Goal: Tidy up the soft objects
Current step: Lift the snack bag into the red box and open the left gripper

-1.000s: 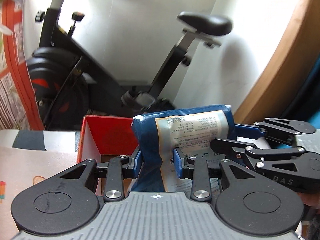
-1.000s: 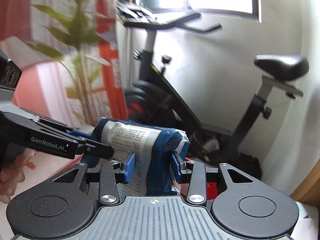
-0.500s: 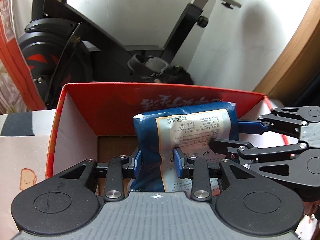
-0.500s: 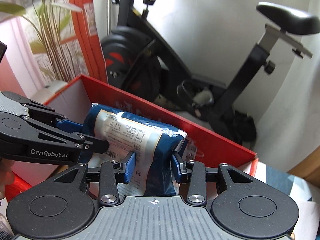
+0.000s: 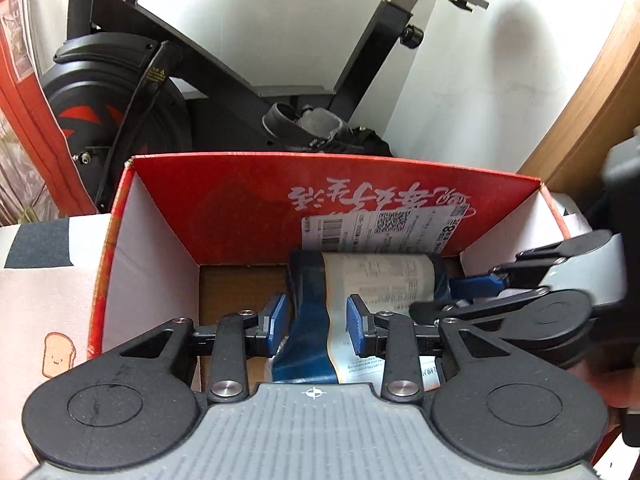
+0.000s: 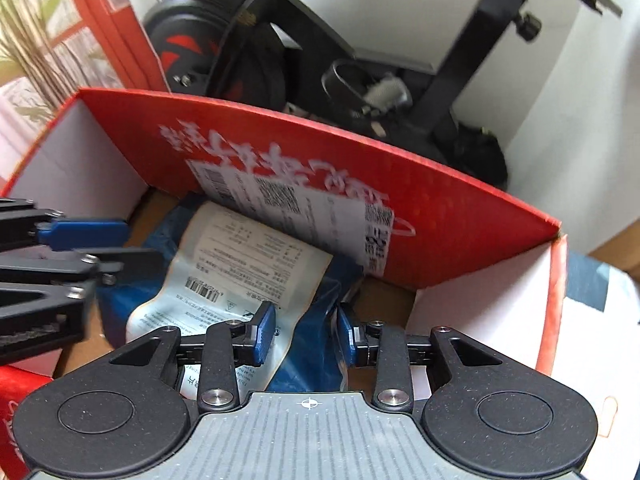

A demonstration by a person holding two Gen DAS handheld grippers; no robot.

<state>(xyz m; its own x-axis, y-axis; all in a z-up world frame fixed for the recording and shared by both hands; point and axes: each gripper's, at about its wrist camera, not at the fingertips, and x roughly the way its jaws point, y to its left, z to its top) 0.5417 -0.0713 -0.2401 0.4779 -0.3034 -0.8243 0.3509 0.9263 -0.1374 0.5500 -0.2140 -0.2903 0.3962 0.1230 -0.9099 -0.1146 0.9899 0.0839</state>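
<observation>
Both tools pitched steeply downward, side by side. Left tool (image 5: 316,322): blue pads clamped on a blue packet (image 5: 312,344). Right tool (image 6: 306,332): jaws closing, same packet between them.

- Cardboard box (image 5: 248,216): red outside and on its far wall, white script printed there, white side walls, brown floor.
- Soft packet (image 6: 240,264) in the box: dark blue with a white label of small black print.
- Shipping label (image 5: 384,228) on the box's far wall: white, black barcodes.
- Exercise bike (image 5: 120,80) behind the box: black, red wheel marks.
- Cloth (image 5: 44,320) left of the box: pale pink, toast cartoon.
</observation>
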